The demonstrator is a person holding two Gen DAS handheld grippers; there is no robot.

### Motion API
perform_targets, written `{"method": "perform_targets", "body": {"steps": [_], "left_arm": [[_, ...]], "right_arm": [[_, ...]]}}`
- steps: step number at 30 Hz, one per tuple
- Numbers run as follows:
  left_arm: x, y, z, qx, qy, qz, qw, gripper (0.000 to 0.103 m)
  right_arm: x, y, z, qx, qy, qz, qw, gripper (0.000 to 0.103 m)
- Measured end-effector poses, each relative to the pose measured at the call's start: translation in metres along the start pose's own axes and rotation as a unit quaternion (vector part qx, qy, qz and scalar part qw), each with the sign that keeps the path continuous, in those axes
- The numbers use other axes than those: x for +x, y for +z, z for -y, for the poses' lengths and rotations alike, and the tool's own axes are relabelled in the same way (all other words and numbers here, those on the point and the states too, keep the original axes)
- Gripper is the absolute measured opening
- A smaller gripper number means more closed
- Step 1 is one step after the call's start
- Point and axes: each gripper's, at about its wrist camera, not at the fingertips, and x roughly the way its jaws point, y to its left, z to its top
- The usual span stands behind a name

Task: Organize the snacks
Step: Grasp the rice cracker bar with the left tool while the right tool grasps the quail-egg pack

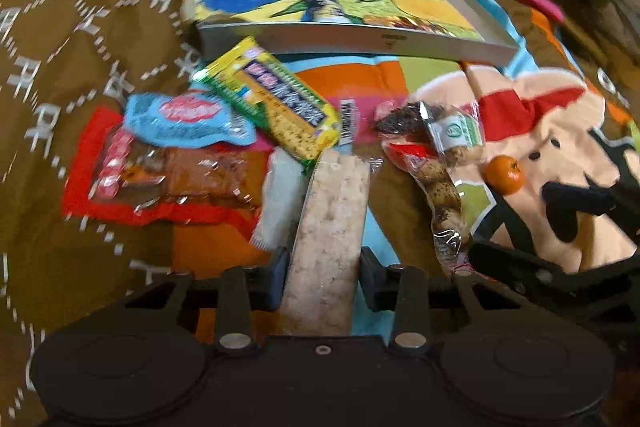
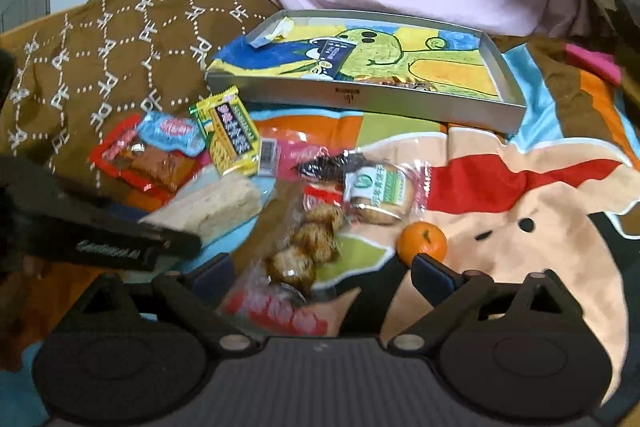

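Our left tongs are closed on a rice bar, a pale, grainy slab in clear wrap that runs up between the pads, a barcode at its far end. Our right tongs stand wide over a clear bag of browned balls with red print; nothing sits between the pads, and the right pad is just beside an orange.

The writing is mostly too blurred to read. We can make out white script on the side of the left tongs in the right view, illegible, and repeated white letter marks on the brown quilt.

The other snacks lie heaped on the cartoon blanket near its left edge: a yellow pack with blue lettering, a blue pack, a red pack and a green-labelled pack. The grey tray at the far edge holds a dark packet.
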Motion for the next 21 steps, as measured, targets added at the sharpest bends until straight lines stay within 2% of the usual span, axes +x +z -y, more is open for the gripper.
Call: {"method": "perform_targets", "body": {"steps": [3, 7, 10, 15, 18, 20, 21], "left_arm": [[-0.005, -0.004, -0.007, -0.028, -0.009, 0.0, 0.9996, 0.039], [-0.008, -0.007, -0.006, -0.039, -0.006, 0.002, 0.9992, 0.039], [-0.008, -0.008, -0.004, -0.036, -0.003, 0.004, 0.9993, 0.039], [-0.006, -0.008, -0.007, -0.045, -0.008, 0.004, 0.9989, 0.039], [-0.006, -0.009, -0.006, -0.046, -0.009, 0.006, 0.9989, 0.038], [-0.005, -0.009, -0.005, -0.046, -0.012, 0.005, 0.9989, 0.037], [-0.006, -0.009, -0.004, -0.044, -0.016, 0.004, 0.9989, 0.037]], "right_arm": [[0.012, 0.001, 0.006, 0.024, 0.029, -0.015, 0.999, 0.093], [0.033, 0.0, 0.015, 0.068, 0.053, -0.044, 0.995, 0.091], [0.046, 0.003, 0.018, 0.084, 0.055, -0.05, 0.994, 0.091], [0.055, 0.004, 0.012, 0.074, 0.038, -0.051, 0.995, 0.089], [0.052, 0.003, 0.008, 0.063, 0.025, -0.053, 0.996, 0.078], [0.048, 0.003, 0.007, 0.067, 0.028, -0.056, 0.996, 0.064], [0.046, 0.002, 0.006, 0.067, 0.028, -0.058, 0.996, 0.063]]}}
